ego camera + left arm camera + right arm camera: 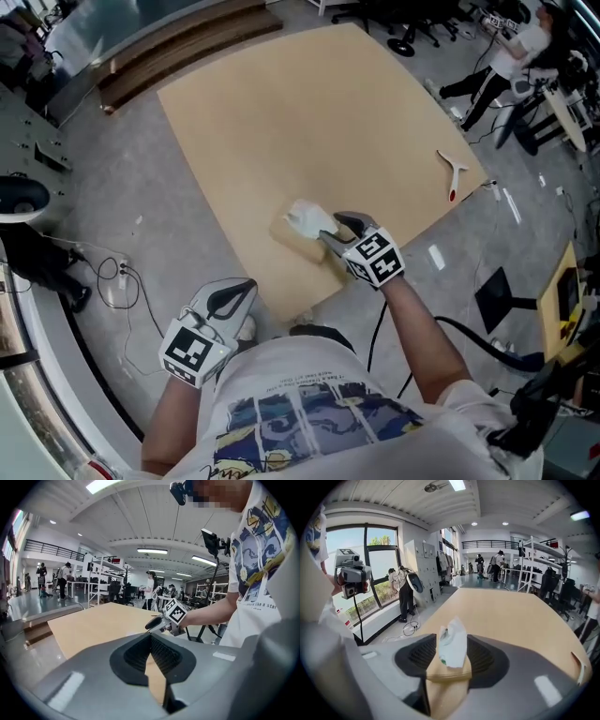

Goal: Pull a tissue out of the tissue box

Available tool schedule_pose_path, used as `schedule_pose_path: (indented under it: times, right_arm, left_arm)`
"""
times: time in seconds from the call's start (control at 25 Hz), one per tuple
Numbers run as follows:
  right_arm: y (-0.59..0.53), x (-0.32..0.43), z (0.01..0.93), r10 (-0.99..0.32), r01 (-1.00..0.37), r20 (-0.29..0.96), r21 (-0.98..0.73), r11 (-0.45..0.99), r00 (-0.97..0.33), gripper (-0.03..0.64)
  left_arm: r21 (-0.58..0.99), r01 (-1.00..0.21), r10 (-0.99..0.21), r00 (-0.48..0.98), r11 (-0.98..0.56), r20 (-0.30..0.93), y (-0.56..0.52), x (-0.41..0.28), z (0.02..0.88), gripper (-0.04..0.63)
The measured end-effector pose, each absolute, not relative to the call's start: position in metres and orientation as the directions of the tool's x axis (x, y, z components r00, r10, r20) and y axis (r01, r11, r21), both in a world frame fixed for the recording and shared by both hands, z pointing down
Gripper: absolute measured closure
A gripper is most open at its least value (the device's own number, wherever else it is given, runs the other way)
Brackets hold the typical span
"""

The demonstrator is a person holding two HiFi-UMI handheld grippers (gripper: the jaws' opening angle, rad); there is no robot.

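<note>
The table [309,112] is a plain tan wooden top, lying askew in the head view above a grey floor [141,206]. A tissue pack [307,218], white with a little green print, sits upright on the table near the edge closest to the person. Well apart from it, near the right corner, a small white tool [454,172] with a red tip lies flat.
</note>
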State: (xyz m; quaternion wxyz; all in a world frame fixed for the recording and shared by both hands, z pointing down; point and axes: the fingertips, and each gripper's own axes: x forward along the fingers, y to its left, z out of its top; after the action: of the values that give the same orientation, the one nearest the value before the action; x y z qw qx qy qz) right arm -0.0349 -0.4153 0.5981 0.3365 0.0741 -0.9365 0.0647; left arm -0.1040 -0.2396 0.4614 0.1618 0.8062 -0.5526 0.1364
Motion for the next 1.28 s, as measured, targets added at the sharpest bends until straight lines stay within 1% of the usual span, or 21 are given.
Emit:
schedule_pose_path:
  times: [0.36, 0.6, 0.76, 0.96, 1.16, 1.28]
  right_arm:
    - [-0.434, -0.057, 0.636, -0.004, -0.149, 0.656, -0.166, 0.975, -0.755, 0.423]
    - [-0.431, -0.068, 0.649, 0.076, -0.116, 0.658, -0.244, 0.963, -0.750, 0.423]
    - [-0.430, -0.072, 0.651, 0.088, -0.115, 0.660, -0.258, 0.959, -0.746, 0.424]
    - [-0.424, -0.080, 0.650, 0.083, -0.110, 0.665, -0.243, 0.964, -0.742, 0.462]
    - [-0.425, -0.081, 0.649, 0.040, -0.137, 0.680, -0.204, 0.969, -0.732, 0.576]
    - [-0.426, -0.077, 0.648, 0.018, -0.150, 0.685, -0.185, 0.971, -0.728, 0.612]
  left_arm:
    - [0.119, -0.967, -0.861, 0.256, -0.227, 0.438, -0.228, -0.113, 0.472, 0.594]
    - [0.130, -0.971, -0.861, 0.236, -0.199, 0.450, -0.227, -0.118, 0.478, 0.594]
    - [0.125, -0.971, -0.856, 0.241, -0.206, 0.458, -0.230, -0.118, 0.479, 0.594]
    - [0.123, -0.970, -0.854, 0.244, -0.211, 0.460, -0.222, -0.126, 0.482, 0.594]
    - [0.115, -0.969, -0.857, 0.246, -0.217, 0.454, -0.216, -0.136, 0.481, 0.594]
    - [0.110, -0.969, -0.859, 0.248, -0.222, 0.448, -0.215, -0.136, 0.479, 0.594]
